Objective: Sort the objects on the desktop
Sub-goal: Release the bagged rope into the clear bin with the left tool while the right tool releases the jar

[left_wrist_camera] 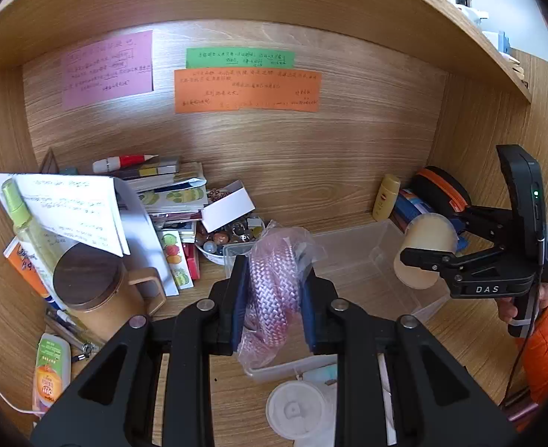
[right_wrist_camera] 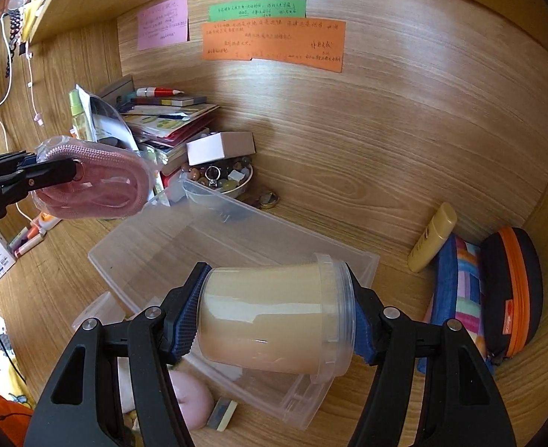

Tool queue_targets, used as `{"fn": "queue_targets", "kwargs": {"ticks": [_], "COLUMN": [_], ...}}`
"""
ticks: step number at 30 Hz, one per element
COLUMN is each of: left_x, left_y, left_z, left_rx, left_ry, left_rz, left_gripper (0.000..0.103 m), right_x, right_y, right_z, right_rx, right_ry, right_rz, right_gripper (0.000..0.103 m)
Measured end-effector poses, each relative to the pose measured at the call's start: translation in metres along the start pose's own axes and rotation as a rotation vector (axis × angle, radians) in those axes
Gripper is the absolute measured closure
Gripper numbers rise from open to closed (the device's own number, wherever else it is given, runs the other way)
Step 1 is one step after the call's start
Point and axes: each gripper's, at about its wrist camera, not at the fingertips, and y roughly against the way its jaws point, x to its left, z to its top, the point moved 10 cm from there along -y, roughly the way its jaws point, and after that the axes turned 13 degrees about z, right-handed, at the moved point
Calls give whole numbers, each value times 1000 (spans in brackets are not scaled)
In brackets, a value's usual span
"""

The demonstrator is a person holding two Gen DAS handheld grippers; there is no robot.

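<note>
Clear plastic, the long rectangular bin [right_wrist_camera: 236, 246] lies empty, with clutter beside it unsorted, so sorting seems barely begun. Above it the right gripper [right_wrist_camera: 274, 320] clamps a cream lidded plastic jar [right_wrist_camera: 274, 320]; the left gripper [left_wrist_camera: 272, 290] pinches a bagged pink braided cord [left_wrist_camera: 274, 283].

Bench nook layout: bin in the middle, clutter left, cases right.

Open bin [right_wrist_camera: 244, 238] sits mid-bench [right_wrist_camera: 348, 171]. Left tool [left_wrist_camera: 272, 290] holds a bagged cord [left_wrist_camera: 274, 283] above the bin's left end; right tool [right_wrist_camera: 274, 320] holds a jar [right_wrist_camera: 274, 316] sideways over its right, near end. Behind-left of the bin: bowl of beads [right_wrist_camera: 222, 180], a small box [right_wrist_camera: 220, 147] resting on it, paper stack [left_wrist_camera: 169, 190] further left with a marker [left_wrist_camera: 123, 162] on top. Lidded mug [left_wrist_camera: 99, 290] front-left. Tube [right_wrist_camera: 432, 236] leans on the back wall, right of the bin; two pouches [right_wrist_camera: 497, 290] beyond it. Notes [right_wrist_camera: 274, 41] on the back wall.
</note>
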Motion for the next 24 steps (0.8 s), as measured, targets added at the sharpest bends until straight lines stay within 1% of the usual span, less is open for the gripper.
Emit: {"fn": "queue_targets", "kwargs": {"ticks": [2, 6, 8, 12, 17, 21, 24], "left_x": [-2, -9, -12, -20, -22, -22, -26], "left_y": [-5, -15, -20, -45, -58, -67, -73], "left_z": [2, 8, 8, -7, -15, -20, -25], "left_rx": [4, 7, 13, 80, 108, 123, 141], "left_ry": [-3, -14, -25, -39, -46, -64, -72], "left_rz": [-8, -34, -43, -65, -66, -46, -54], "left_gripper": [79, 84, 84, 84, 84, 84, 84], "right_x": [-3, -7, -10, -15, -20, -20, -20], "right_y": [-5, -15, -22, -39, -59, -72, -81], "right_z": [2, 4, 4, -2, -10, -16, -21], "right_rx": [10, 26, 34, 74, 123, 161, 190], "right_ry": [2, 1, -2, -14, -24, -22, -19], "right_rz": [-1, 1, 4, 15, 29, 36, 40], "right_gripper": [40, 40, 40, 40, 40, 40, 40]}}
